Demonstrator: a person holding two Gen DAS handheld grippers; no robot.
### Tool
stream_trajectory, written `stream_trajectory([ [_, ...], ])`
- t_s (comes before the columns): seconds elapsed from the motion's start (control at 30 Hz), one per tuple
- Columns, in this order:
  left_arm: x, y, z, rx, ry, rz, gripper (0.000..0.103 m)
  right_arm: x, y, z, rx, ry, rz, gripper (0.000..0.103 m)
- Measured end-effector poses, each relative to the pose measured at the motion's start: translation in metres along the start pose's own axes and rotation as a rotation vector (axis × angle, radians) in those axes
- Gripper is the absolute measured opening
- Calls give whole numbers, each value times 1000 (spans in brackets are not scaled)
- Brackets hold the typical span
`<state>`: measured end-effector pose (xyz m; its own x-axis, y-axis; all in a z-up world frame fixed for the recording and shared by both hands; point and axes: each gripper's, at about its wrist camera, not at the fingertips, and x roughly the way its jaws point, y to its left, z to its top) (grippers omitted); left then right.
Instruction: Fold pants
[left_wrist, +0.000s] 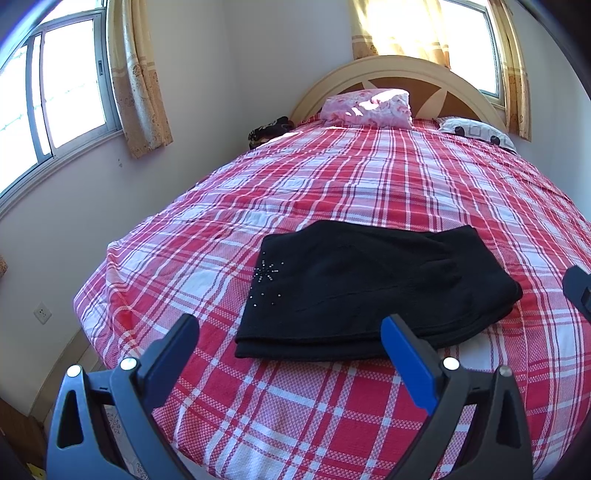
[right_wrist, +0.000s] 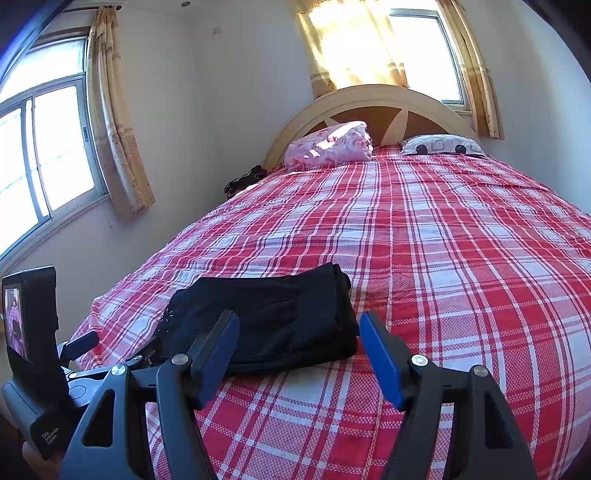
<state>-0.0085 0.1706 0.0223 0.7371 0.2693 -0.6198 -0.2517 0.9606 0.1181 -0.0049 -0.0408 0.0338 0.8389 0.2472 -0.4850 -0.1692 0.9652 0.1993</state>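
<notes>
The black pants (left_wrist: 369, 291) lie folded into a flat rectangle on the red plaid bed, with a small rhinestone star at their left side. They also show in the right wrist view (right_wrist: 280, 325). My left gripper (left_wrist: 291, 325) is open and empty, held just in front of the pants' near edge. My right gripper (right_wrist: 299, 325) is open and empty, held in front of the pants' right end. A tip of the right gripper (left_wrist: 580, 288) shows at the right edge of the left wrist view.
The red plaid bedspread (left_wrist: 369, 184) covers the whole bed. A pink pillow (left_wrist: 365, 107) and a patterned pillow (left_wrist: 476, 131) lie at the headboard. A dark object (left_wrist: 267, 131) sits at the bed's far left. The left gripper's body and screen (right_wrist: 29, 354) show at left.
</notes>
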Motion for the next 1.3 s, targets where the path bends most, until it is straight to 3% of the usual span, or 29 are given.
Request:
stream_trajectory([
  [0.63, 1, 2, 0, -1, 8, 4, 101, -1, 1, -2, 2, 0, 0, 70],
  [0.97, 1, 1, 2, 7, -2, 45, 101, -1, -4, -3, 12, 2, -12, 70],
  [1.3, 1, -4, 0, 18, 1, 12, 101, 0, -6, -4, 24, 10, -12, 70],
])
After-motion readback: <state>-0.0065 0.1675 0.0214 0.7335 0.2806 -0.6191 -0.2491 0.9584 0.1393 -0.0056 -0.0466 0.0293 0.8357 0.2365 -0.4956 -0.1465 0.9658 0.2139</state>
